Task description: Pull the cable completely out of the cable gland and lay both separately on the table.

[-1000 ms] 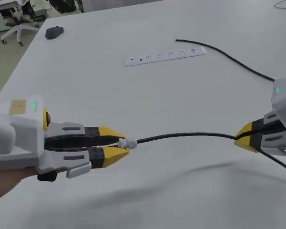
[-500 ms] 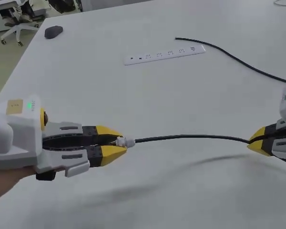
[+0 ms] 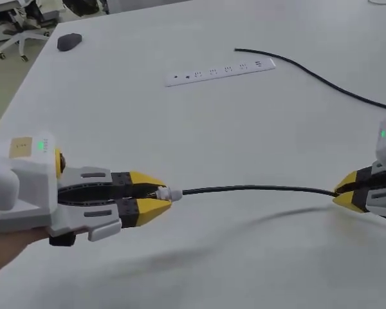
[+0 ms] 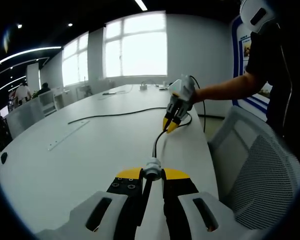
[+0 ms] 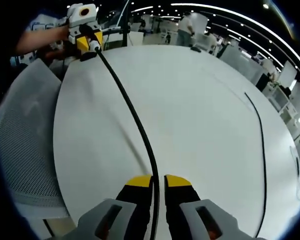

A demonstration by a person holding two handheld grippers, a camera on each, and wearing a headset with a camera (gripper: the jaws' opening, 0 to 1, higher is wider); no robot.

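I see the wide white surface (image 3: 199, 129) running from my near edge to the far side. My left tongs (image 3: 162, 193) sit at the near left, held in a hand, yellow tips pointing right. They are clamped on the cable gland (image 3: 170, 192), which sticks out just past the tips. My right tongs (image 3: 338, 193) come in at the near right edge and are closed on the cable (image 3: 257, 188), which runs between their jaws in the right gripper view.

The black cable stretches almost straight between the two tongs, lifted off the surface with its shadow below. Its left end goes into the gland. At the far centre a white power strip (image 3: 220, 71) lies flat, and a second black lead (image 3: 321, 78) runs from beside it towards the far right. A small dark mouse-shaped object (image 3: 69, 42) rests at the far left. The white gland is the smallest piece here, held above the surface.
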